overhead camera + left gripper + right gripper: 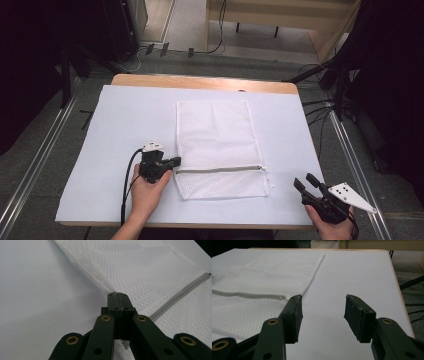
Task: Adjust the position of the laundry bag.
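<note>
From the high view, a white mesh laundry bag (217, 147) lies flat on the white-covered counter (125, 130), its grey zipper (220, 169) running across near the person's end. The left gripper (174, 161) sits at the bag's left edge, its fingers pressed together at the zipper's left end, which lies at their tips. The right gripper (305, 181) hovers off the bag's right side, fingers spread, the bag well to their left.

In the left gripper view, the left gripper (117, 295) has its fingers shut on the mesh laundry bag (140, 270) edge; the zipper (180, 293) trails away to their right.

In the right gripper view, the right gripper (323, 306) has its fingers wide apart over bare counter (357, 270). The zipper (249, 295) ends just left of the left finger, with the mesh laundry bag (274, 272) beyond.
</note>
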Demonstrator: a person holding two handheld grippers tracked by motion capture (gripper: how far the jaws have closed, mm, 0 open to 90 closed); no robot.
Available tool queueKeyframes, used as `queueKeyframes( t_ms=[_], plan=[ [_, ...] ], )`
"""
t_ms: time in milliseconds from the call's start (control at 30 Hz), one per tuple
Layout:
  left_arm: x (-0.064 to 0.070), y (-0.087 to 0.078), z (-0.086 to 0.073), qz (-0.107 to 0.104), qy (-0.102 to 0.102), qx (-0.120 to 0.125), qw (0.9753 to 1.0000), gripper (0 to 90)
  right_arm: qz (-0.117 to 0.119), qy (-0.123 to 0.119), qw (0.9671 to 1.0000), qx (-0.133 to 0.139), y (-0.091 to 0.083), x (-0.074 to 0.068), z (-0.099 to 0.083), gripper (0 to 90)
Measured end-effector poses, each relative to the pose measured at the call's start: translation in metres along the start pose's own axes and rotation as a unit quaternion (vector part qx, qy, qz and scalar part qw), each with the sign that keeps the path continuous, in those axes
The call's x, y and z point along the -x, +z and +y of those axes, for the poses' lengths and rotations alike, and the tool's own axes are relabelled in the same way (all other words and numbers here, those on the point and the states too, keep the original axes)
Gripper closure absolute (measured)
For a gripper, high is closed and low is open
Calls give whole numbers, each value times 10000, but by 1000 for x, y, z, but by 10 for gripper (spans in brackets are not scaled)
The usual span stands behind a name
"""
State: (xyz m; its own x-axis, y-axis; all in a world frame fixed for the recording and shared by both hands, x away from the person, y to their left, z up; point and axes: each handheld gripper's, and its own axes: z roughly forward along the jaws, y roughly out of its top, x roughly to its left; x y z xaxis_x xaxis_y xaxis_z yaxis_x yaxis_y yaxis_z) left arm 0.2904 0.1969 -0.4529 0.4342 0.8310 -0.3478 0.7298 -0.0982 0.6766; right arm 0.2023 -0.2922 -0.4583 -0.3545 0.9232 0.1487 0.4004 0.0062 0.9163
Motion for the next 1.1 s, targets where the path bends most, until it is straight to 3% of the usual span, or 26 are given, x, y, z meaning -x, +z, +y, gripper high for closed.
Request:
queueKeyframes(
  t_ms=[167, 267, 333, 600, 700, 833, 933, 1000, 1067, 1100],
  plan=[
    [-8, -28, -10, -162, -3, -31, 9999, 900, 14, -59, 10000, -6, 0, -2, 0, 485],
    [-13, -40, -14, -98, 106, -67, 9999, 900, 8, -33, 10000, -51, 2, -2, -1, 485],
    [-21, -45, -16, -48, 59, -86, 9999, 900, 21, -43, 10000, -65, 3, -3, -1, 485],
    [-52, -56, -23, 133, -367, 0, 9992, 900, 41, -58, 9999, -82, 4, -6, -2, 467],
    [-53, -56, -23, 196, -374, 17, 9991, 900, -135, -122, 9998, 8, 6, -4, -2, 396],
    [-52, -53, -27, 268, -283, 68, 9992, 891, -161, -179, 9997, 52, 8, -4, -4, 362],
    [-49, -52, -28, 193, -203, 60, 9996, 772, -110, -180, 9998, 62, 10, -7, -6, 365],
    [-48, -52, -28, 234, -164, 74, 9996, 728, 51, -116, 9999, 95, 11, -9, -5, 385],
    [-44, -51, -27, 473, -175, 171, 9986, 635, 252, -78, 9996, 92, 12, -13, -5, 436],
    [-44, -51, -27, 473, -175, 171, 9986, 606, 252, -78, 9996, 92, 12, -13, -5, 436]
  ],
)
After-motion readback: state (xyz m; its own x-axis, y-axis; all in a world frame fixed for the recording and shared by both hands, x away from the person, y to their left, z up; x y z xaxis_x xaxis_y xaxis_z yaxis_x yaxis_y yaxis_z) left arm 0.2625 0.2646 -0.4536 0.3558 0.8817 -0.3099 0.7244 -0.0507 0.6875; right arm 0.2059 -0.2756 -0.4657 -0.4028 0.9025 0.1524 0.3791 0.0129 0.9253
